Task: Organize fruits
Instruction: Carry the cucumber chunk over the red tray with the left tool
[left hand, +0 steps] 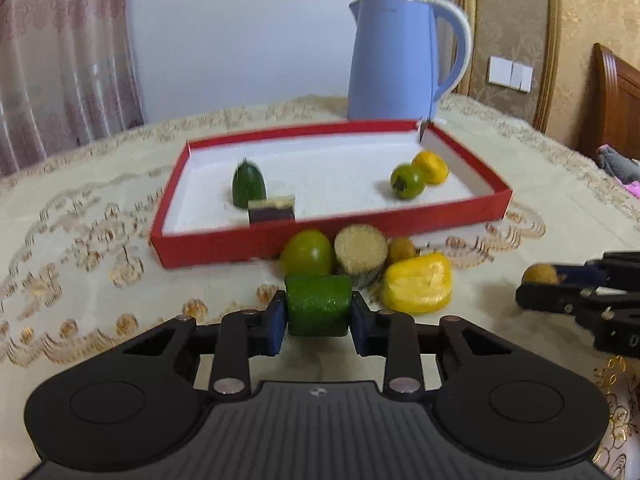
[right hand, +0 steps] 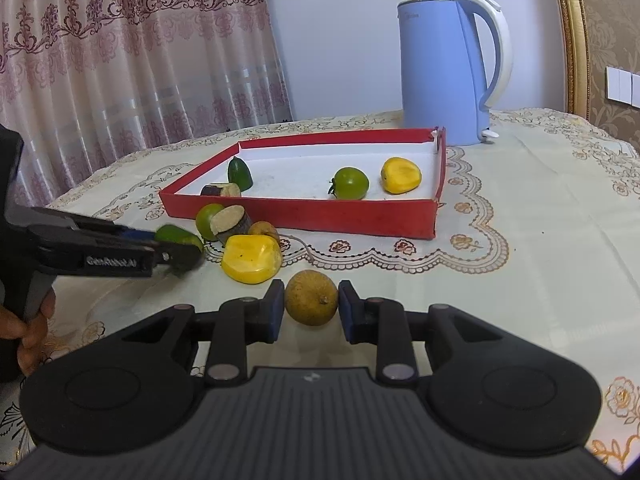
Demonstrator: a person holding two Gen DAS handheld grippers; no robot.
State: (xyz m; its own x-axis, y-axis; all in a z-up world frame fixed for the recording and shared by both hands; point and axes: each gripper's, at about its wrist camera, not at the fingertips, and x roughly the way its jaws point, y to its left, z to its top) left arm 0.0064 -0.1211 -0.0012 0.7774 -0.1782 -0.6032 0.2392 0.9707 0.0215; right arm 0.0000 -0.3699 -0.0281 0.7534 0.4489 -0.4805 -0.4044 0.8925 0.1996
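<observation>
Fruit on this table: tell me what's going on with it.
A person is sorting toy fruit into the red tray with a pair of tongs in each hand. The left tongs are shut on a green cucumber chunk; the right tongs are shut on a small brown round fruit. Four pieces already lie in the tray. A green fruit, a cut log-like piece, another small brown fruit and a yellow pepper piece are clustered on the tablecloth in front of it.
</observation>
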